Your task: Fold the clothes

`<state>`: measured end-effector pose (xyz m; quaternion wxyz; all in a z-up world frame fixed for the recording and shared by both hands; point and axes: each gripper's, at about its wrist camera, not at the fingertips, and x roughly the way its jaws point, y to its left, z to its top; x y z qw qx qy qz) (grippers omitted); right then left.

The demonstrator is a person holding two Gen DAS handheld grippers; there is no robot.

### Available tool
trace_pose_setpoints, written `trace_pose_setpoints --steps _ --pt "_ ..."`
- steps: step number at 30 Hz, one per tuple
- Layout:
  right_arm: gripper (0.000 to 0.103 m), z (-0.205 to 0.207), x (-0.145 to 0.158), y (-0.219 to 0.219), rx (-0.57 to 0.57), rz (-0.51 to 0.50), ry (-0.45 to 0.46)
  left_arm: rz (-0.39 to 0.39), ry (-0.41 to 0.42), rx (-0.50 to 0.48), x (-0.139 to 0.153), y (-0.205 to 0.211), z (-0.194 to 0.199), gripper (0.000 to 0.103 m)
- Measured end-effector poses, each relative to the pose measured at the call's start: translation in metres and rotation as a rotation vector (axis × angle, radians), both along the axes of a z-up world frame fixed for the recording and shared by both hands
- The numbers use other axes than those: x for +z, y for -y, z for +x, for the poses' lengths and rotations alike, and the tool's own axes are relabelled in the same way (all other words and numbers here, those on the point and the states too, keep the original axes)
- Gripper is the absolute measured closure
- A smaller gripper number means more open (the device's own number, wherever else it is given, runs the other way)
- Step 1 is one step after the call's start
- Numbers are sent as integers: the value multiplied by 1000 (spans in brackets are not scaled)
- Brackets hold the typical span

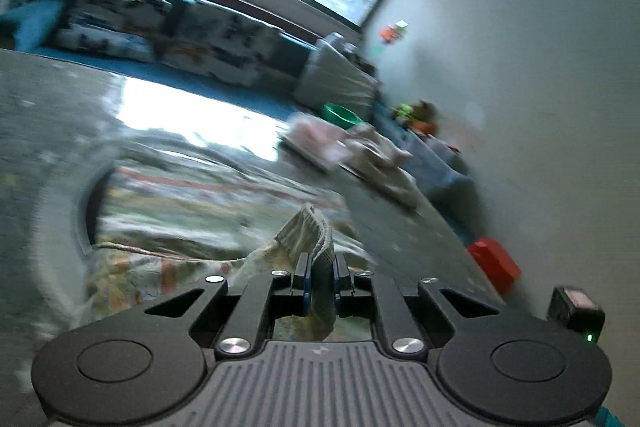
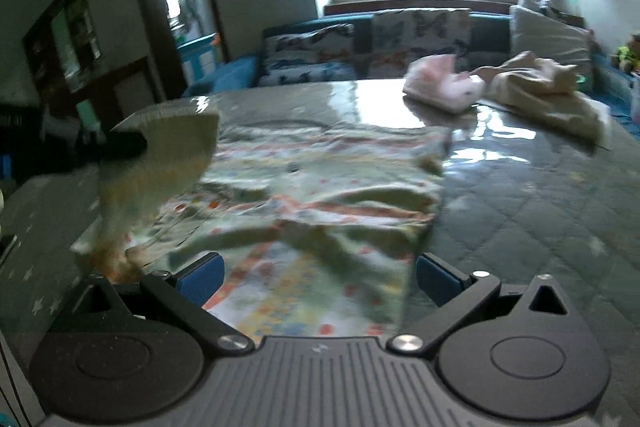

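Left gripper [image 1: 320,281] clamped on the ribbed cuff [image 1: 310,227] of a patterned garment [image 2: 312,195]; cuff pokes up just past the fingertips, rest of the cloth trailing ahead and to the left of it. Right gripper [image 2: 318,277] released, jaws spread wide, nothing between them; hovering just over the garment's near edge. Garment spread flat on the quilted, plastic-covered worktop [image 2: 520,207], long axis running straight ahead from the right gripper. Lifted cuff shows up-left of the right gripper in its view, raised off the surface. Judgement: sleeve fold in progress, led by the left; coming move likely carries the cuff across toward the garment's middle. Right gripper nearer the body of the cloth, placed to pin it. Farther ahead-right: pink bundle [image 2: 444,83], beige clothing pile [image 2: 548,87]. Sofa cushions [image 2: 360,47] beyond.
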<state>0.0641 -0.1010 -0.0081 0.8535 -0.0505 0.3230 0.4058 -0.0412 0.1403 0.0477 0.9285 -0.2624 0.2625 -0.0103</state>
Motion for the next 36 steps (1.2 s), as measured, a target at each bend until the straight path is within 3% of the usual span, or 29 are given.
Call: trace_pose_setpoints --steps 7,9,13,16,21,27,28,31,33,36 --pt "0 13 13 14 -86 66 2 9 -37 -80 -29 29 15 89" --pt "0 17 14 13 -91 87 -17 9 -58 -105 -36 32 15 83" --pt "4 19 12 5 -68 111 -64 41 -72 -130 -42 33 5 60" --pt "11 16 5 -6 -24 105 -100 60 -72 -110 -43 21 -11 58" --pt "37 15 -13 -27 34 73 -166 97 -88 -7 -43 -13 -34 58" --pt "52 19 -29 -45 12 14 -164 113 -127 105 -50 -49 -49 58" --pt "52 19 -28 -46 14 10 -157 118 -133 111 -52 -51 -49 58" --pt "68 17 -28 -51 20 -11 -141 129 -162 115 -57 -55 -48 58" --pt "87 15 -27 -54 14 -38 -113 137 -186 113 -62 -57 -47 58" --pt "95 15 -25 -53 0 -45 -94 152 -189 101 -60 -57 -44 58"
